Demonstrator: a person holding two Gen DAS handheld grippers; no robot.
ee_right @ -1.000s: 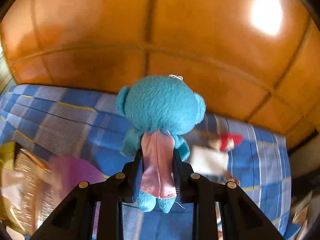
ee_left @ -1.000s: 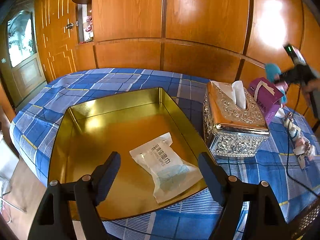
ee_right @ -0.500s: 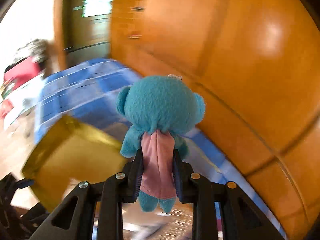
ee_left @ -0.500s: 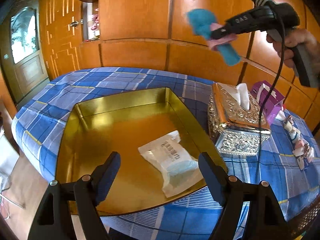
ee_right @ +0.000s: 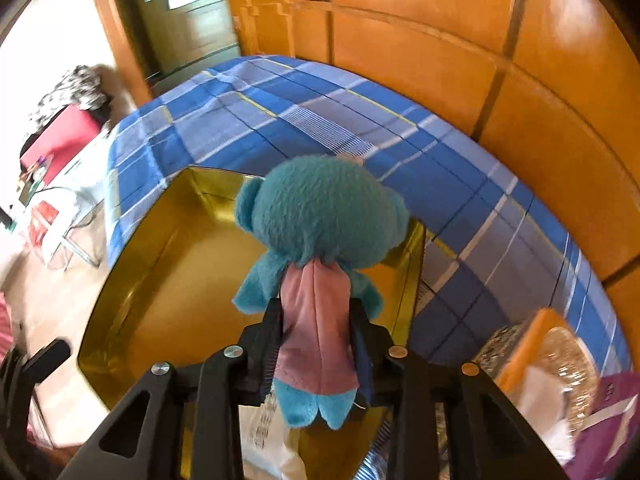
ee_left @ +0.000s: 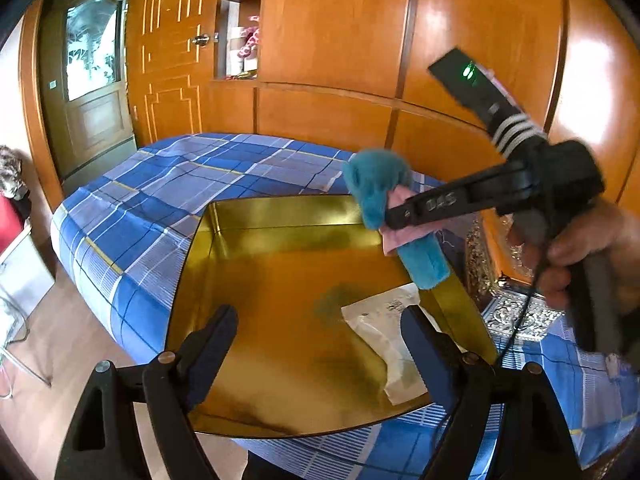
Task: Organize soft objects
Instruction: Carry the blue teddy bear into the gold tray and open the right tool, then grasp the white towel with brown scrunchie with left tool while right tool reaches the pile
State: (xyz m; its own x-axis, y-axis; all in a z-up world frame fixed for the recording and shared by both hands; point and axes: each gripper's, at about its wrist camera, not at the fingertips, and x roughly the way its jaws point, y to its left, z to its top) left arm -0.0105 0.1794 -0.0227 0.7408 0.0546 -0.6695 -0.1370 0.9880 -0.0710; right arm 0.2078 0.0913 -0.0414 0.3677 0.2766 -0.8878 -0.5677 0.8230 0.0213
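Right wrist view, mid-frame: right tool [ee_right: 316, 344], jaws opening around the teddy [ee_right: 320, 248], hangs above the gold tray [ee_left: 280, 220] already containing a packet [ee_left: 384, 328]; left tool [ee_left: 320, 344] spread, empty.

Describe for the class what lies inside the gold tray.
Inside the gold tray lies one white wipes packet near its right wall. The left tool's finger covers part of the packet; the teal plush toy hides the far right corner.
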